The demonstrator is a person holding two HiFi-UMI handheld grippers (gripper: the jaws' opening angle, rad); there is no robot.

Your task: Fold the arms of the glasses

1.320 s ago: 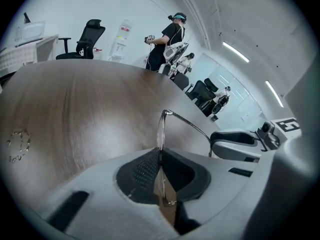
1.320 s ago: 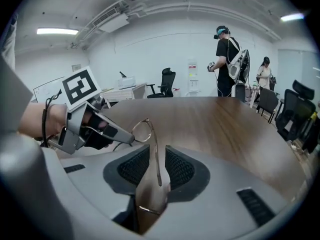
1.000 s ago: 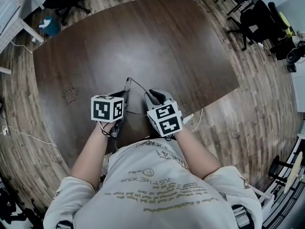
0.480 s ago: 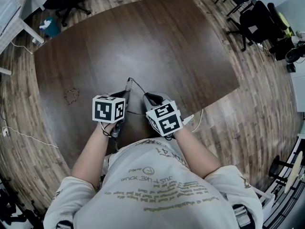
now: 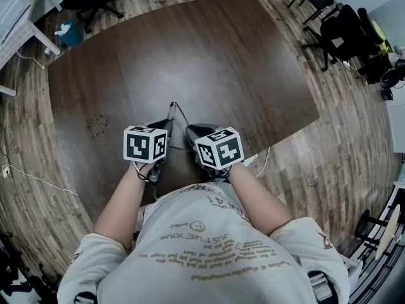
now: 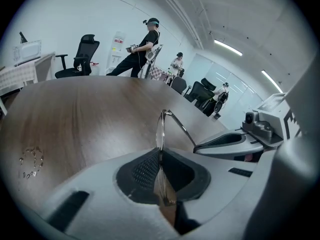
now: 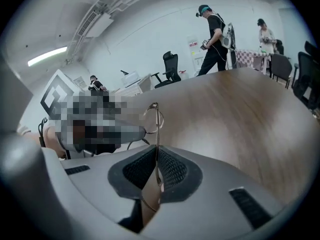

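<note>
Thin wire-framed glasses [image 5: 172, 111] hang just above the dark wooden table [image 5: 190, 49], near its front edge, between my two grippers. My left gripper [image 5: 166, 128] is shut on the front frame; in the left gripper view the lens rim [image 6: 160, 134] stands edge-on between the pads. One arm [image 6: 181, 128] runs right toward my right gripper [image 6: 227, 140]. My right gripper [image 5: 192, 132] is shut on an arm of the glasses; in the right gripper view that wire [image 7: 157, 134] rises straight out of the closed pads [image 7: 170, 169].
A faint scuffed ring [image 5: 97, 125] marks the table to the left of my hands. A white cable [image 5: 261, 159] hangs off the front edge at the right. Office chairs [image 5: 345, 33] stand on the wooden floor around the table. People stand in the background [image 6: 147, 46].
My right gripper has shifted left toward the left gripper and rolled, so its marker cube shows a different face. The left gripper and the glasses stayed put.
</note>
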